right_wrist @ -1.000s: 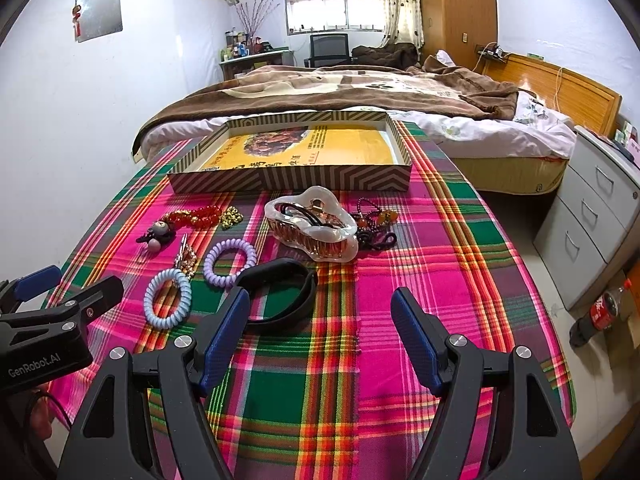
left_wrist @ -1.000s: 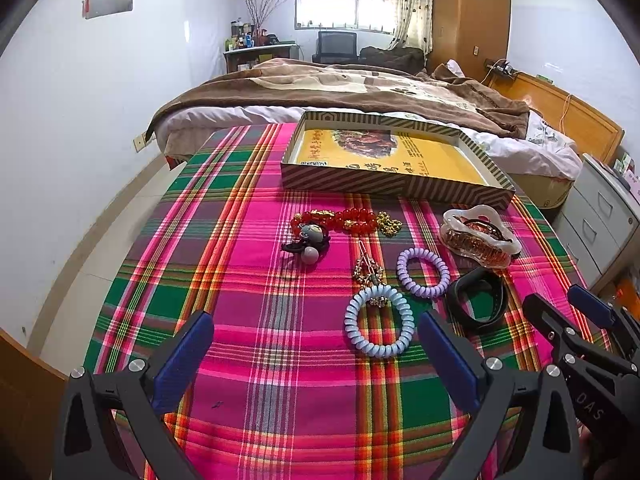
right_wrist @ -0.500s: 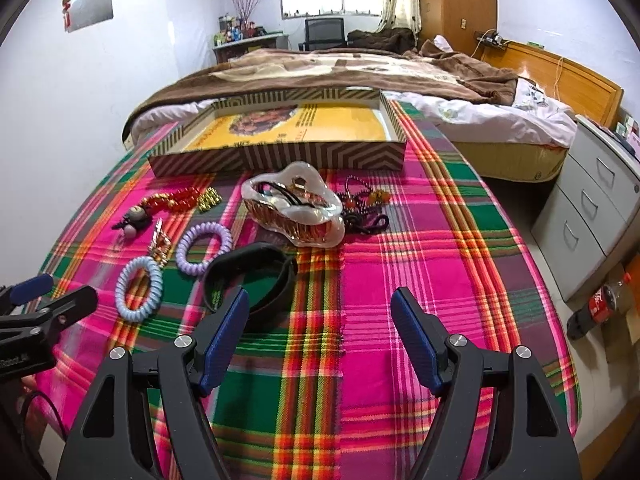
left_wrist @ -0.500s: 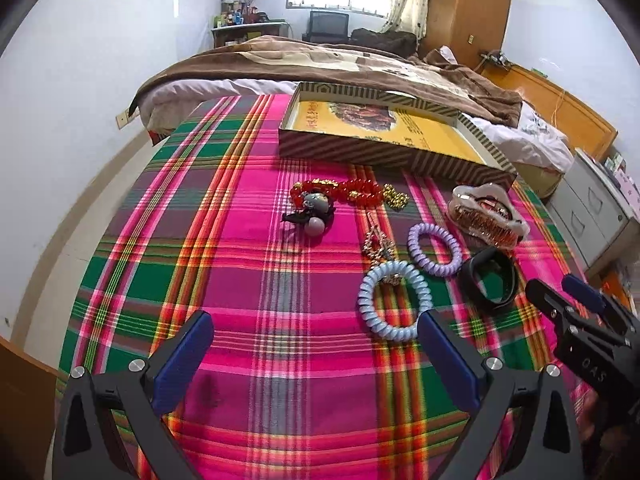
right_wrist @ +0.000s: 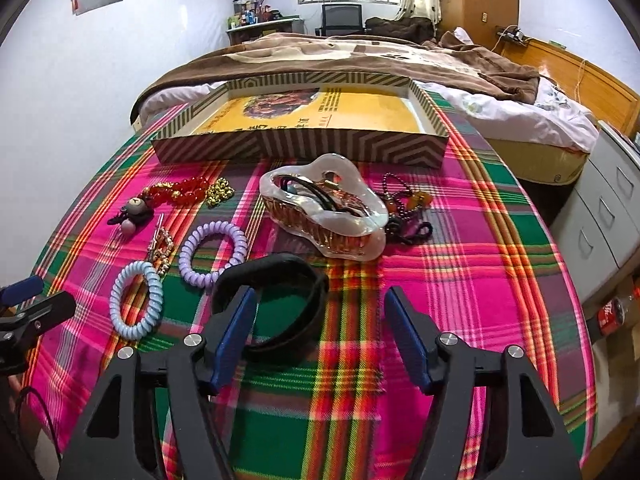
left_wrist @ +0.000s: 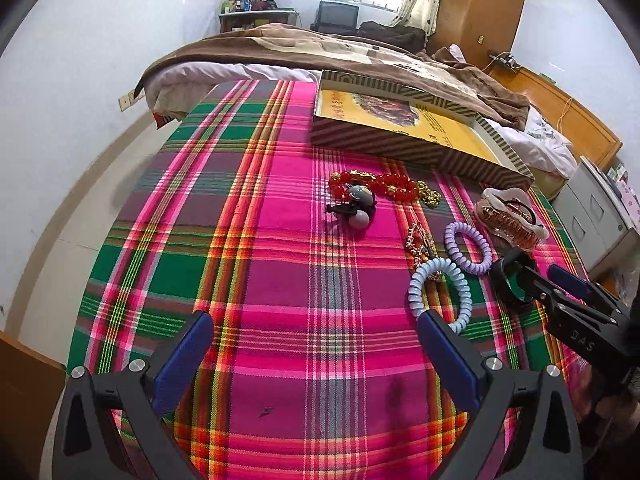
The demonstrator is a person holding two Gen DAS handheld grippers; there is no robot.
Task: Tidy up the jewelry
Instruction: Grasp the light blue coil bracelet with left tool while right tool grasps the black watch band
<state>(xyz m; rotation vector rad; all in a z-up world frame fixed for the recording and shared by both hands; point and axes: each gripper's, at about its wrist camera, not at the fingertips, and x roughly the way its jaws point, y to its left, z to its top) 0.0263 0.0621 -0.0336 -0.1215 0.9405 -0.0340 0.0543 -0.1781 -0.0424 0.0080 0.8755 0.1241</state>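
Observation:
Jewelry lies on the plaid tablecloth (left_wrist: 280, 280): a red bead bracelet (left_wrist: 376, 182), a small figure hair tie (left_wrist: 356, 204), a light blue coil band (left_wrist: 440, 294), a purple coil band (left_wrist: 468, 246), a black band (right_wrist: 276, 304), a large clear hair claw (right_wrist: 324, 208) and a dark bead string (right_wrist: 404, 208). A striped box with a yellow floor (right_wrist: 304, 120) stands behind them. My left gripper (left_wrist: 316, 364) is open, low over the cloth, its right finger by the blue band. My right gripper (right_wrist: 320, 340) is open over the black band.
A bed with a brown blanket (right_wrist: 360, 56) lies beyond the table. Grey drawers (right_wrist: 600, 208) and a cola bottle (right_wrist: 610, 314) on the floor stand to the right. The white wall (left_wrist: 60, 100) is to the left.
Both grippers have moved forward and lower toward the jewelry. The right gripper now hangs over the black band. Both stay open; nothing has been picked up.

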